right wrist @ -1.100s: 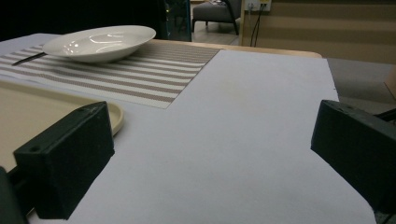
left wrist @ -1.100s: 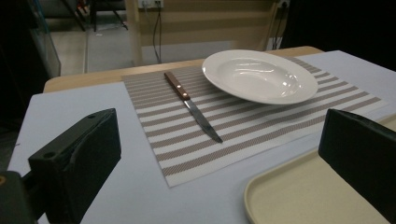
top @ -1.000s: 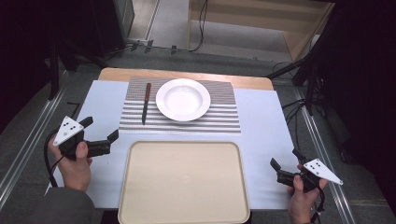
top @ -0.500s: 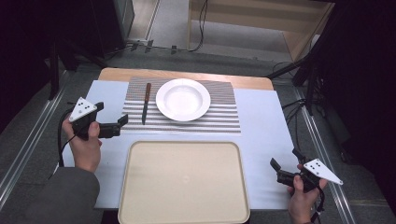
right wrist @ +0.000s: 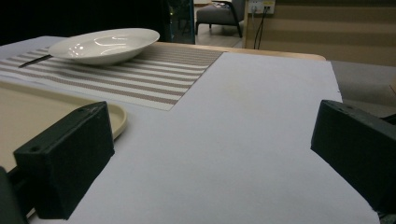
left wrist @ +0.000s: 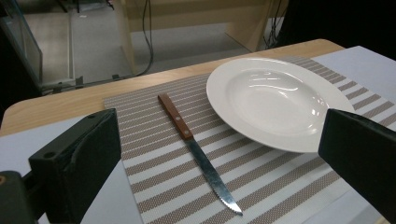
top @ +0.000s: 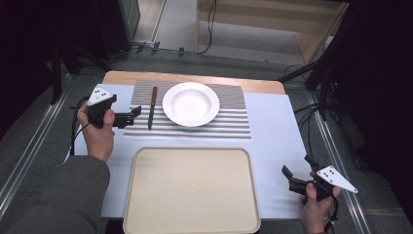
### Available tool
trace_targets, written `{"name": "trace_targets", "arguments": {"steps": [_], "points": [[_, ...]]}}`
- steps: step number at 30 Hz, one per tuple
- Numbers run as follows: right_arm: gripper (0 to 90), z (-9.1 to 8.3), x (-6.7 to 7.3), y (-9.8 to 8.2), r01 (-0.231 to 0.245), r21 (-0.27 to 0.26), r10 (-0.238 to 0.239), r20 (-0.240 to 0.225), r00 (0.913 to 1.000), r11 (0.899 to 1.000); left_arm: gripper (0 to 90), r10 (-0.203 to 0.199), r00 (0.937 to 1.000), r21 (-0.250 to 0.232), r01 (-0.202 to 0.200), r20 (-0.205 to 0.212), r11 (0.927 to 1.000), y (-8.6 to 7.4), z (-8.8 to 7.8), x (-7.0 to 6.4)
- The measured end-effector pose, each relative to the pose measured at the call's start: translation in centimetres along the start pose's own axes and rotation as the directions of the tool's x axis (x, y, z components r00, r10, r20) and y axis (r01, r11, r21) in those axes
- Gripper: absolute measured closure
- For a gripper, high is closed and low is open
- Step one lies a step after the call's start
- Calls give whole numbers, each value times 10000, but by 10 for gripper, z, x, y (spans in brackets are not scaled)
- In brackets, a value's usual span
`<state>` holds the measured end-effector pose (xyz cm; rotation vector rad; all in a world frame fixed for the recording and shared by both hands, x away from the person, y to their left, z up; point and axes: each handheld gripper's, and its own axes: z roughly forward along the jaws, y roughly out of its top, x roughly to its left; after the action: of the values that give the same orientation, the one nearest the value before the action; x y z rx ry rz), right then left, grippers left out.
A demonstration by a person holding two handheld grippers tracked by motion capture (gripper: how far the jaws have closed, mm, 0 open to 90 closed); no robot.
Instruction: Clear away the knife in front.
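Two grippers gape wide: left gripper near the wooden-handled steel knife on the striped placemat, right gripper at the table's near-right corner. Knife looks light, stiff, slippery-bladed; best gripped by its handle.

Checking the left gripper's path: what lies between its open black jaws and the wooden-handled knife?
Bare striped placemat and white table cover lie between the left gripper and the wooden-handled knife, seen in the left gripper view.

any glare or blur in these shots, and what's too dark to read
High view: surroundings beyond the table fall into near-black. Left gripper view: soft highlights glint on the plate; knife sharp, the near jaws blurred. Right gripper view: plate glints, top left background black.
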<state>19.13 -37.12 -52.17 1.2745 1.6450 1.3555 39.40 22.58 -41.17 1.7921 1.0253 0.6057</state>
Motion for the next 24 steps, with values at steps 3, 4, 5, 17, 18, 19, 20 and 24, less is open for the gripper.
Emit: {"name": "trace_targets", "arguments": {"steps": [3, 4, 5, 17, 18, 19, 20, 24], "points": [[0, 0, -1, 0, 16, -19, -17, -12, 10000, 10000, 0, -26, 9999, 220, 29, -128, 9998, 1, 11, 5], [0, 0, -1, 0, 24, -34, -24, -1, 10000, 10000, 0, -38, 9999, 304, 42, -132, 9995, 2, 15, 7], [0, 0, -1, 0, 24, -34, -24, -1, 10000, 10000, 0, -38, 9999, 304, 42, -132, 9995, 2, 15, 7], [0, 0, -2, 0, -71, -68, 71, -62, 10000, 10000, 0, -536, 9986, 1023, 533, 1, 9933, 12, 58, 21], [0, 0, -2, 0, -90, -59, 90, -62, 9999, 9999, 0, -603, 9982, 1124, 599, 0, 9919, 14, 61, 21], [0, 0, -2, 0, -70, -58, 70, -57, 10000, 10000, 0, -614, 9981, 1261, 618, -70, 9901, 15, 65, 21], [0, 0, -2, 0, -66, -39, 66, -51, 10000, 10000, 17, -630, 9978, 1401, 655, -216, 9880, 16, 69, 21], [0, 1, -1, 0, -48, -22, 48, -34, 10000, 10000, 53, -1129, 9935, 1773, 1134, -130, 9776, 19, 85, 23]]}}
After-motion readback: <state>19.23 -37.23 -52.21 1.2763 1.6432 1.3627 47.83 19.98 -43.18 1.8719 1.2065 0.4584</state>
